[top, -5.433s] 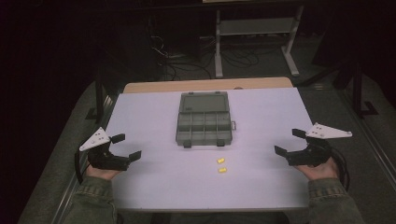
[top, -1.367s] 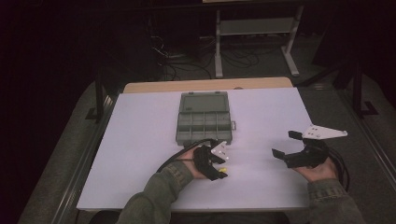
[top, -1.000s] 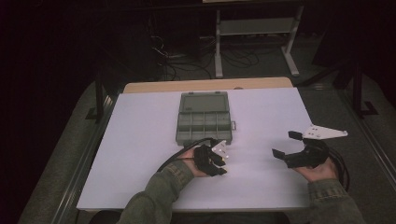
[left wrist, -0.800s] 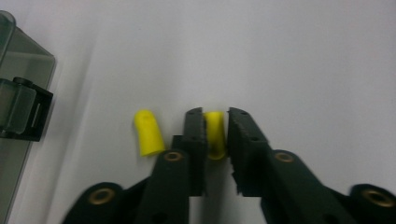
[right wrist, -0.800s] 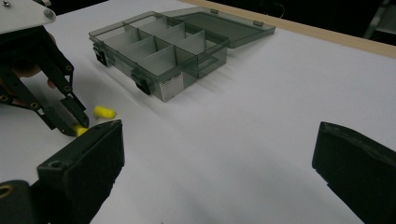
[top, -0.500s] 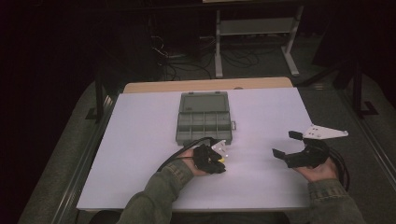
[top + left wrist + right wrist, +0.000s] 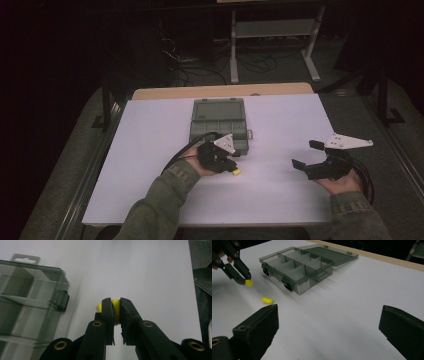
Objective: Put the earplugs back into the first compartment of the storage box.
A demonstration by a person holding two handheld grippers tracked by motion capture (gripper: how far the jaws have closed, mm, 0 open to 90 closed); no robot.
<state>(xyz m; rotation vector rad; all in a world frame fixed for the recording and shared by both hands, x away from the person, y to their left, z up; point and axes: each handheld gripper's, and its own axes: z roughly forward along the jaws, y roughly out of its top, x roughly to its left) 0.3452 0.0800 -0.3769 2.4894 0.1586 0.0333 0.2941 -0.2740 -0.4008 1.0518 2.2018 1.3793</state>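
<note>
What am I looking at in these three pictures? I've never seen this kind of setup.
A person sits at a white table and holds a two-jaw tool in each hand instead of using bare fingers. The high view looks down from above the person's side. The other two pictures come from small cameras riding on each tool, looking along its black jaws.

The left hand-held gripper is shut on a small yellow piece, lifted just off the table. A second yellow piece lies on the table nearby. Behind them stands a grey divided organiser box with its lid open. The right hand-held gripper waits to the side, jaws wide open and holding nothing.
</note>
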